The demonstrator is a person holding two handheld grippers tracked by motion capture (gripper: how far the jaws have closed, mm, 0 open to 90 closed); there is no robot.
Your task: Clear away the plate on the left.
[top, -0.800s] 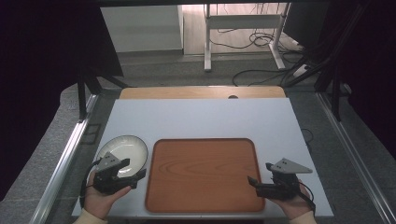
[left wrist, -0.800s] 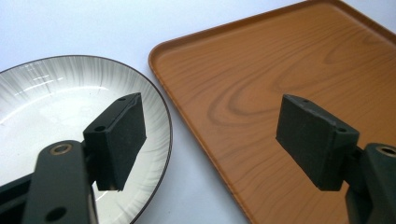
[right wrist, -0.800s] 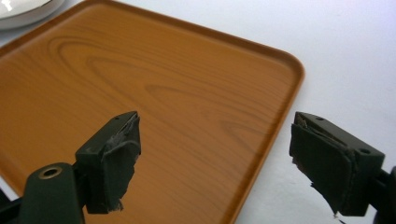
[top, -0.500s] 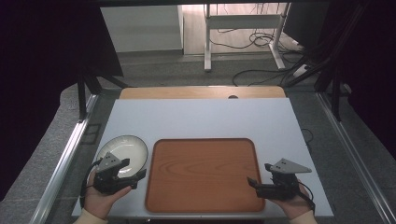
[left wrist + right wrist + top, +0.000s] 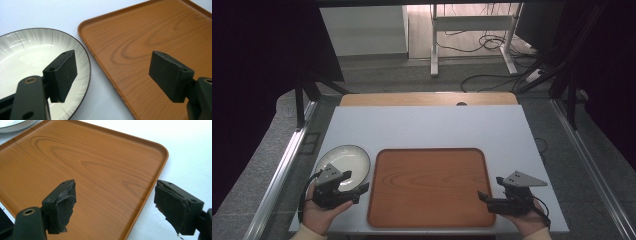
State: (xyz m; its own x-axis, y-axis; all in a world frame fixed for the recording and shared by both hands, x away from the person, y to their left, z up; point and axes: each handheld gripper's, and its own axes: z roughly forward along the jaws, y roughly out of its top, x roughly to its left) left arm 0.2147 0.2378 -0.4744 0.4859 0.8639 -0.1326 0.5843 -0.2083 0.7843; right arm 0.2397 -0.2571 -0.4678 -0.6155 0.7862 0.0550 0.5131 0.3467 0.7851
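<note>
A wood-grain brown tray (image 5: pixel 427 170) lies at the middle of the white table (image 5: pixel 427 125), with nothing on it. To its left sits a white plate (image 5: pixel 339 159) with a dark rim. My left gripper (image 5: pixel 357 181) is held low at the plate's near right edge, open and with nothing in it. In the left gripper view, one jaw of my left gripper (image 5: pixel 116 75) hangs over the plate (image 5: pixel 30 55) and the other over the tray (image 5: pixel 150 32). My right gripper (image 5: pixel 490 189) stands open at the tray's near right corner. In the right gripper view my right gripper (image 5: pixel 117 205) straddles the tray's (image 5: pixel 87 165) right edge.
A strip of wooden board (image 5: pixel 427 99) borders the table's far edge. Beyond it on the floor are metal stand legs (image 5: pixel 434 50) and cables (image 5: pixel 492 80). Metal rails (image 5: pixel 282 170) run along both sides of the table. The plate's rim (image 5: pixel 12 126) shows at the far left of the right gripper view.
</note>
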